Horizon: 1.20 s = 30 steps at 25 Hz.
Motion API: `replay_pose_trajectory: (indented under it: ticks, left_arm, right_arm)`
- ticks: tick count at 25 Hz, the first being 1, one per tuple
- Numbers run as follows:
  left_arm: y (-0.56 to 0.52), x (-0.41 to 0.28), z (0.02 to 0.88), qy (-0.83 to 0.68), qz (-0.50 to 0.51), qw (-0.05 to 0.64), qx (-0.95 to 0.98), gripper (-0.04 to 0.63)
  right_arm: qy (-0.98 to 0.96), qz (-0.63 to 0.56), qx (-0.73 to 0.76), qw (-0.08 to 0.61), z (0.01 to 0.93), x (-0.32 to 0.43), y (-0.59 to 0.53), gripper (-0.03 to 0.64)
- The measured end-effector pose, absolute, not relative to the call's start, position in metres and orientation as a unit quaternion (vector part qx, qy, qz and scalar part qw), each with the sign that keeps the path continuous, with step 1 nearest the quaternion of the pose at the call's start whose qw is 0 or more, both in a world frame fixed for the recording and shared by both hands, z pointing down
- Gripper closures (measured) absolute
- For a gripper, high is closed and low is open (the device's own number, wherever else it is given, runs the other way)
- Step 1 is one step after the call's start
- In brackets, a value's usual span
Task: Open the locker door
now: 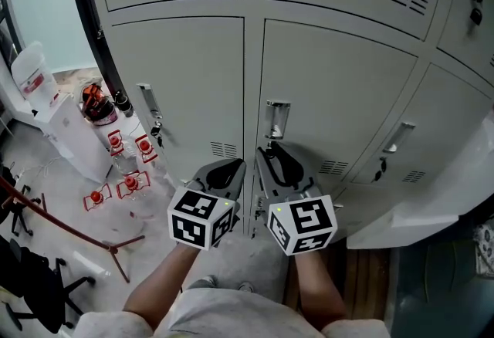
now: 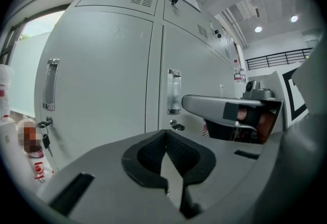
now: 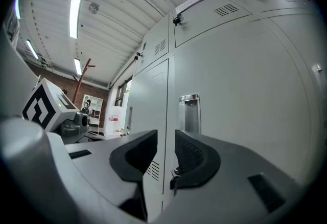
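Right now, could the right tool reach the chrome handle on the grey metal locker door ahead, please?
Probably yes: the right tool, jaws apart and empty, points at the chrome handle on the grey metal locker door, with nothing between them.

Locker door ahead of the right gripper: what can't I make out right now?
- Key under the handle: in the right gripper view a jaw covers most of it; in the head view the right gripper covers it.
- Door lower edge: head view, partly behind that gripper.
- Locked or not: no view shows.
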<state>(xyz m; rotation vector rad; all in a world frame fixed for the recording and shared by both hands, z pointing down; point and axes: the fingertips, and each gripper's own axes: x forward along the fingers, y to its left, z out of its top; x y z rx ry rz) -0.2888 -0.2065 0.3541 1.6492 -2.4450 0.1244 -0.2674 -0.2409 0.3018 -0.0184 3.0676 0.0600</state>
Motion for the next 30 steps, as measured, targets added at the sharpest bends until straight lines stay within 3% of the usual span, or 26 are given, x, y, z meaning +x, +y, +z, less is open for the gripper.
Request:
replay_pose_trajectory:
  ticks: [30]
  left_arm:
    - [-0.214, -0.326, 0.355, -0.772, 0.040, 0.091, 0.627, 0.589]
  right_arm:
    - [0.996, 0.019, -0.084, 0.022, 0.293, -0.316, -0.261, 0.482]
